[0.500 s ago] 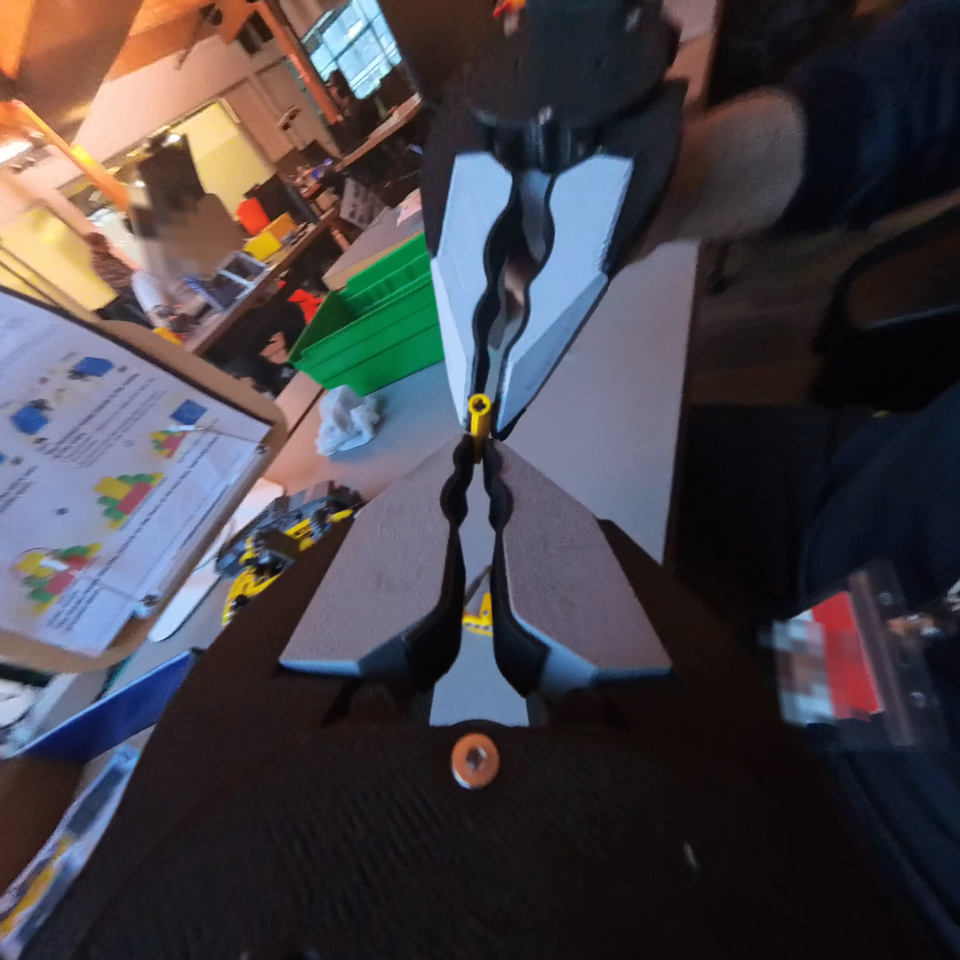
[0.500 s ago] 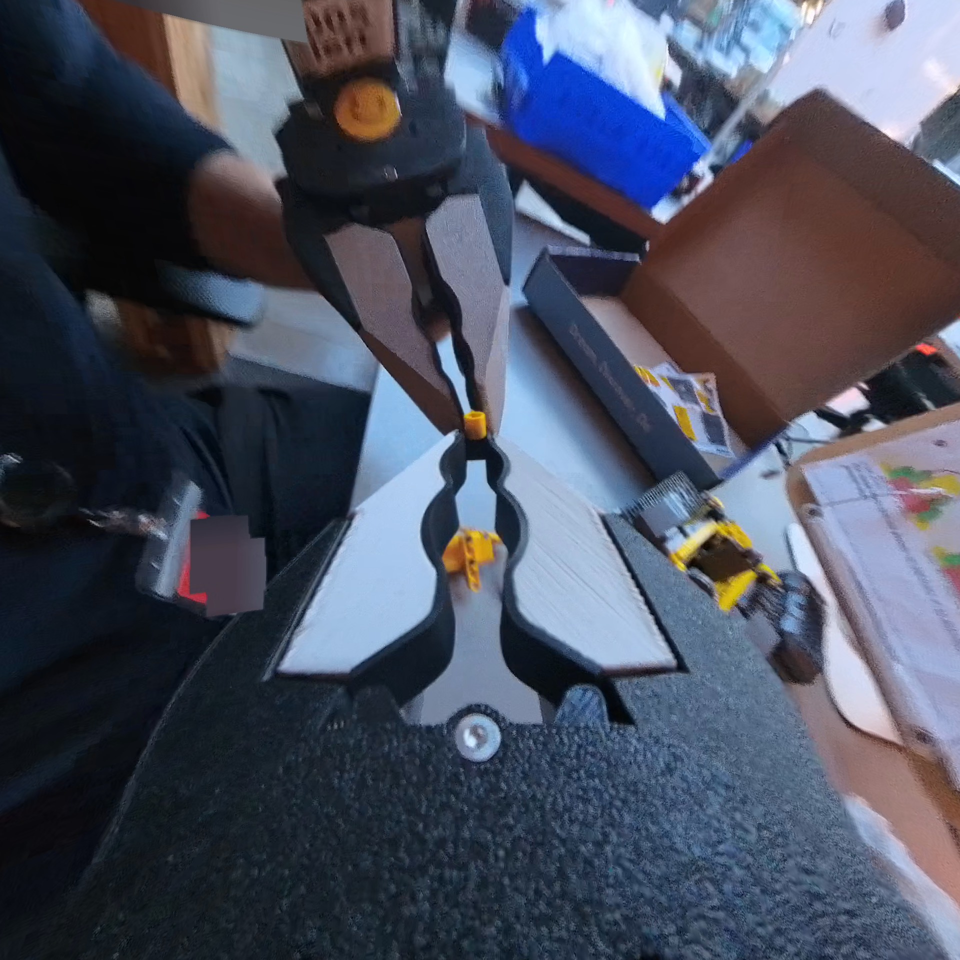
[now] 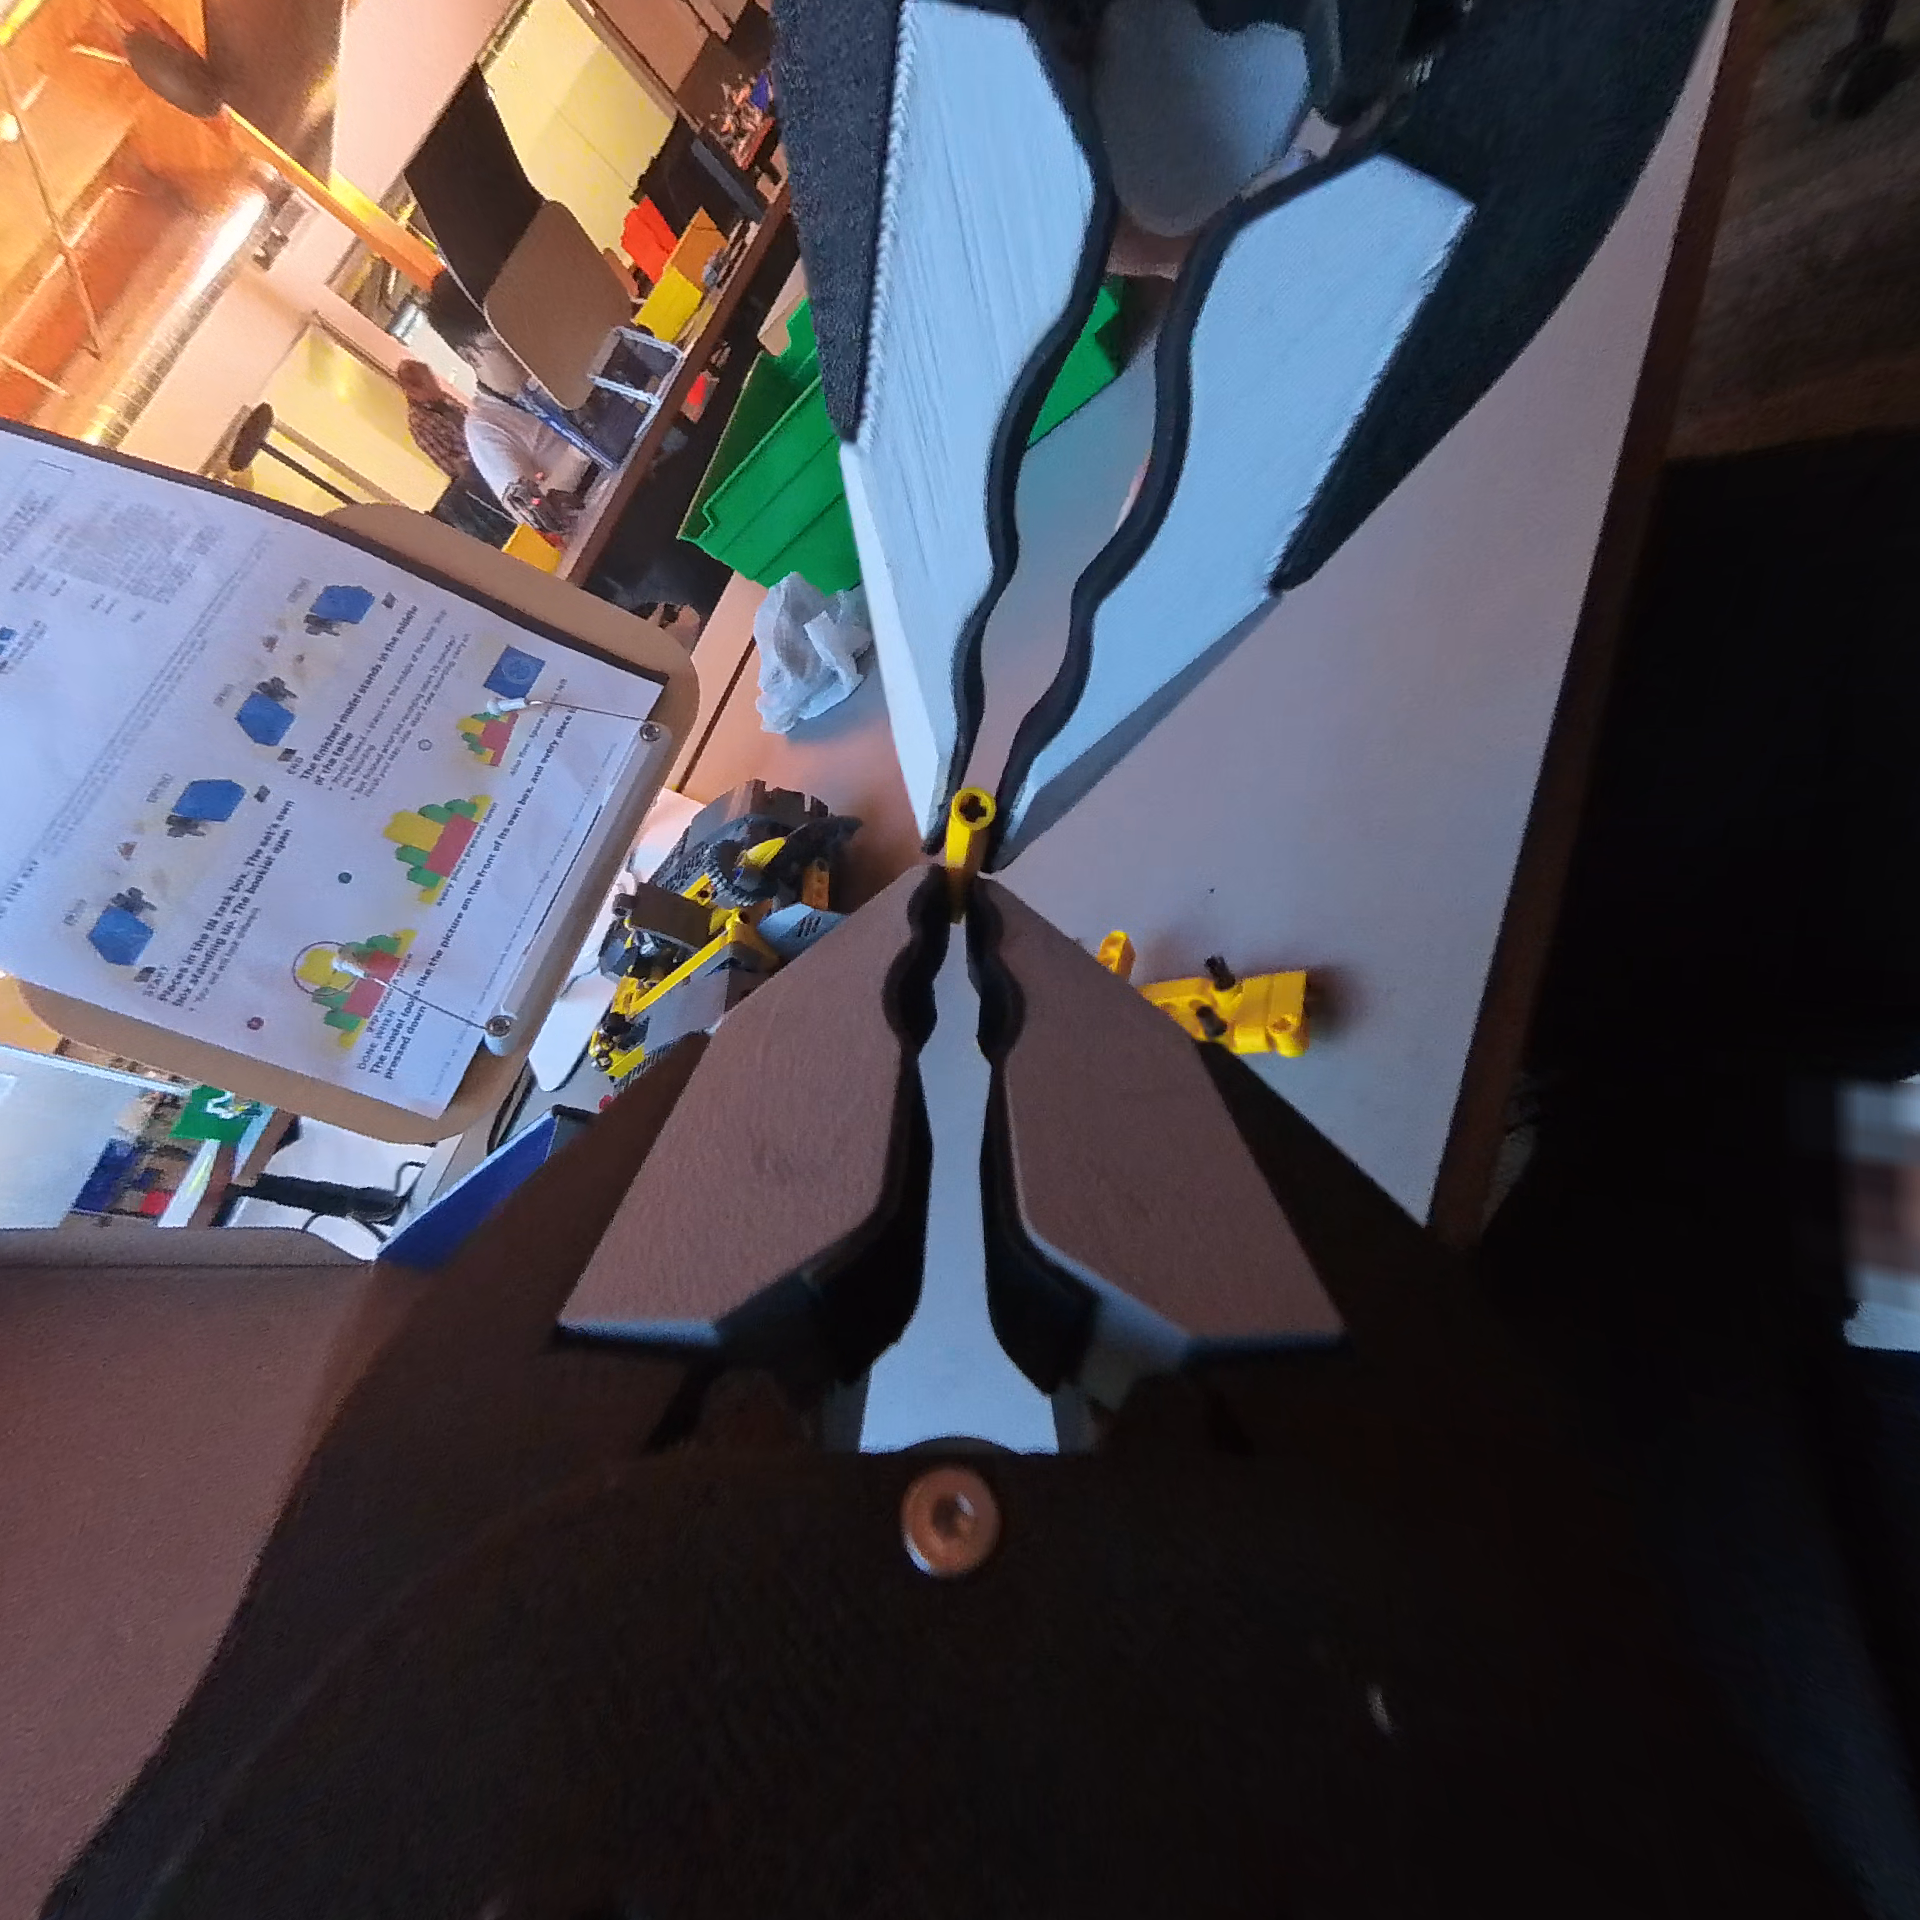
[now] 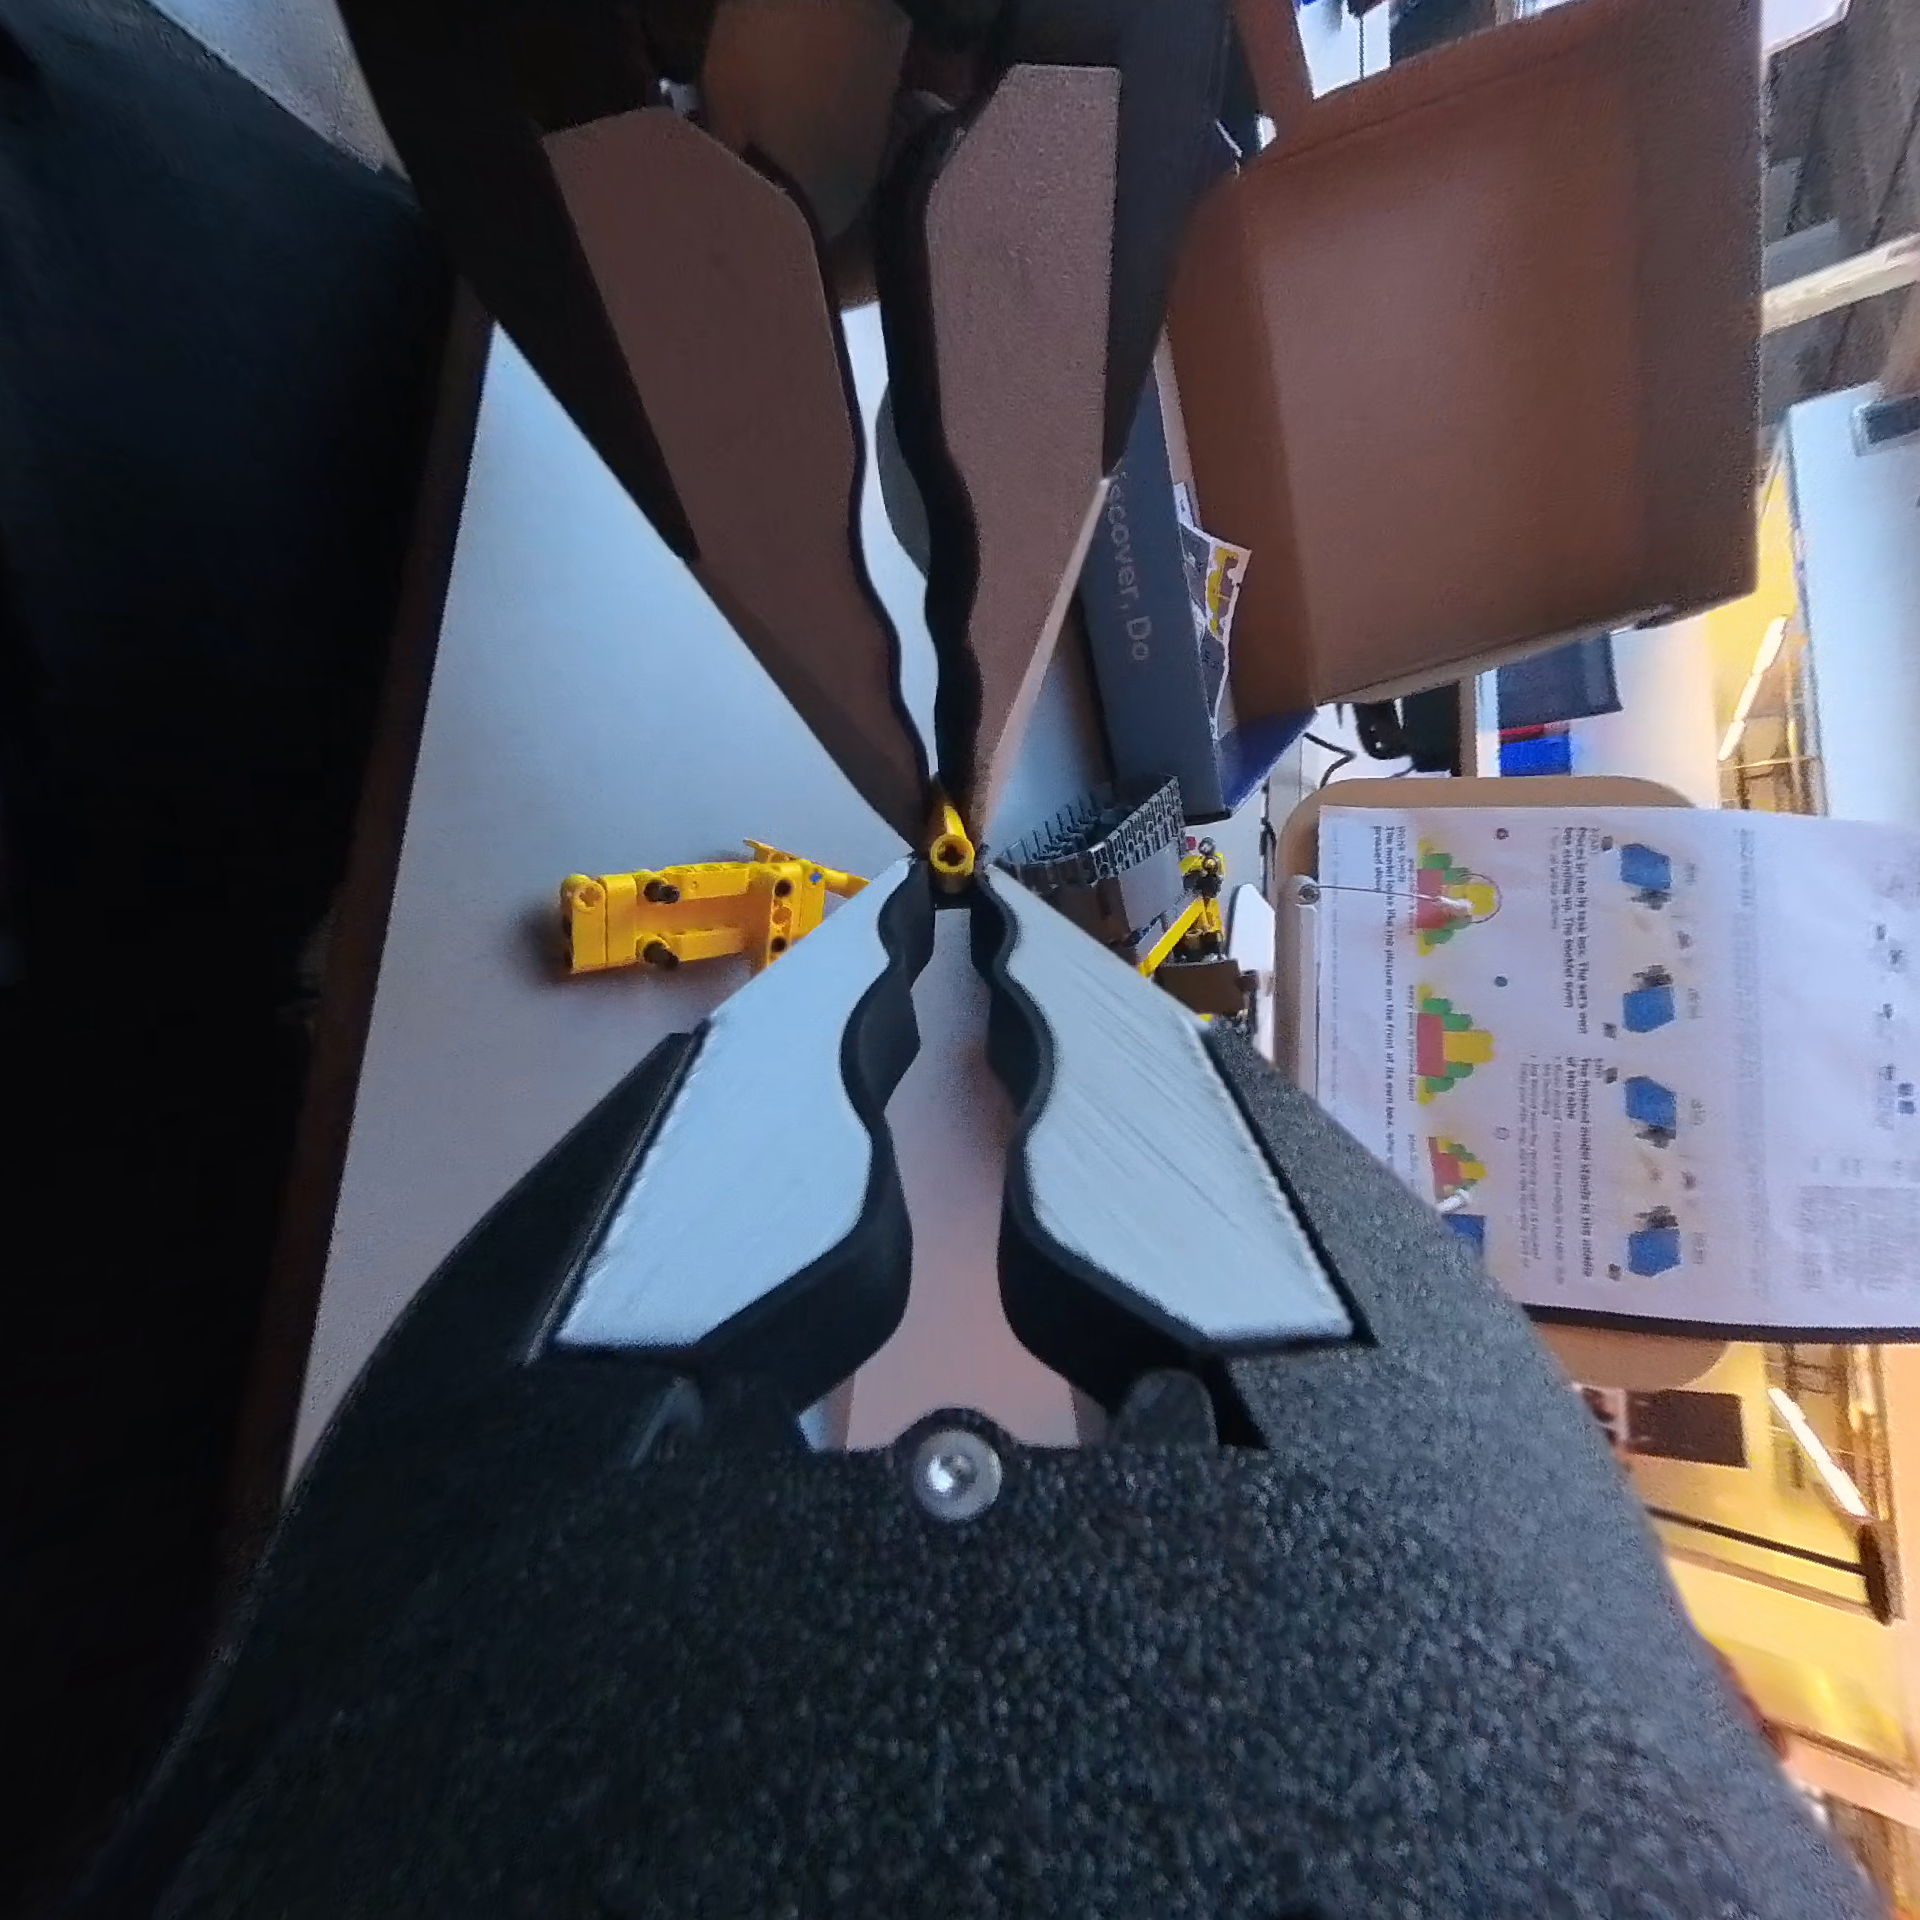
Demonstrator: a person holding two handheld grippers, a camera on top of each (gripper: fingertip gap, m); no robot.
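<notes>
The pale grey smooth table [image 3: 1299,748] carries a half-built yellow-and-black brick vehicle [image 3: 717,925] beside a clipboard of printed building sheets [image 3: 312,790], and a chunky yellow brick assembly with black pins [image 4: 686,914]. Above it, the brown-faced left gripper [image 3: 961,894] and white-faced right gripper [image 4: 951,868] meet tip to tip, both pinched narrow on one small yellow plastic pin [image 3: 968,831]. Since half a second ago both views have rolled and closed in; the grip is unchanged.
</notes>
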